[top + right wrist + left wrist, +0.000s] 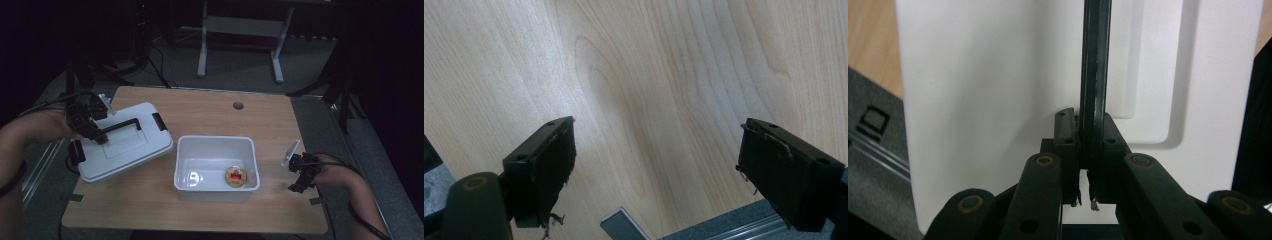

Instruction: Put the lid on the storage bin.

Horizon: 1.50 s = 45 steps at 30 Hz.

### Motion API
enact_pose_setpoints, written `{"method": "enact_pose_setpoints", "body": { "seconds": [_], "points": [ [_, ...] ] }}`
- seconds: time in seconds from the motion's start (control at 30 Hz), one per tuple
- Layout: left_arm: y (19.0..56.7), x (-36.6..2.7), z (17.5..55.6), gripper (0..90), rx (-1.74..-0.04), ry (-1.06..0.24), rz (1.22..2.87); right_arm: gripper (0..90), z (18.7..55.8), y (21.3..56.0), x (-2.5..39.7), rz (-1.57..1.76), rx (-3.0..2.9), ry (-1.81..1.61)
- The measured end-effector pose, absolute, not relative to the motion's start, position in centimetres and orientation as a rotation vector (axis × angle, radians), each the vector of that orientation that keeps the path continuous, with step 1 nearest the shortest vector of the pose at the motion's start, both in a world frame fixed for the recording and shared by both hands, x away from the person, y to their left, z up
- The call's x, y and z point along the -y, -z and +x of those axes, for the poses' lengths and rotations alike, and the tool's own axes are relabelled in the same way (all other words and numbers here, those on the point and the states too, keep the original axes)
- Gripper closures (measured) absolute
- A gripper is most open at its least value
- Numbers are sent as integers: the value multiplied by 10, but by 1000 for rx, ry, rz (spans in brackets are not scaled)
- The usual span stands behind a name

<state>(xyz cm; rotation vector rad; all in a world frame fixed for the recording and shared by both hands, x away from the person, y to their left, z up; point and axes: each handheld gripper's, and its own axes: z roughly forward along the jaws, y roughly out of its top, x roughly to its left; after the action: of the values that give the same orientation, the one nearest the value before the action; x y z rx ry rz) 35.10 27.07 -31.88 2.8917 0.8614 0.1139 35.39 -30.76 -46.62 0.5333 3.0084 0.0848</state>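
High view: lid handle [122,124] crosswise, left-to-right.

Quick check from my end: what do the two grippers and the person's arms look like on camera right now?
Both are black, with linked arms on brass-coloured pivot pins. The left claw trails a dark cable; the right claw carries a pale grey plate on top, and its pads look frayed at the edges. The forearms are bare, with a dark band on the left wrist.
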Motion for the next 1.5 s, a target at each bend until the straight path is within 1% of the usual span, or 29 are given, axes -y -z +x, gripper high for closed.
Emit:
{"method": "enact_pose_setpoints", "body": {
  "seconds": [0.47, 0.5, 0.57, 0.8, 1.0, 1.27, 1.5],
  "points": [
    [315, -203, 360, 832, -633, -111, 2935, 149, 353, 470, 307, 532, -3012, -78],
    [315, -203, 360, 832, -633, -111, 2935, 149, 353, 471, 307, 533, -3012, -77],
    [315, -188, 362, 832, -570, -99, 2935, 149, 353, 471, 306, 531, -3013, -80],
    [317, -161, 366, 832, -475, -82, 2937, 149, 351, 470, 304, 520, -3014, -81],
    [317, -130, 368, 832, -359, -70, 2958, 149, 351, 470, 305, 514, -3014, -91],
    [321, -96, 372, 832, -266, -46, 2962, 149, 350, 469, 306, 505, -3014, -103],
    [322, -74, 377, 832, -222, -38, 2934, 149, 350, 470, 306, 490, -3014, -107]
  ]
}}
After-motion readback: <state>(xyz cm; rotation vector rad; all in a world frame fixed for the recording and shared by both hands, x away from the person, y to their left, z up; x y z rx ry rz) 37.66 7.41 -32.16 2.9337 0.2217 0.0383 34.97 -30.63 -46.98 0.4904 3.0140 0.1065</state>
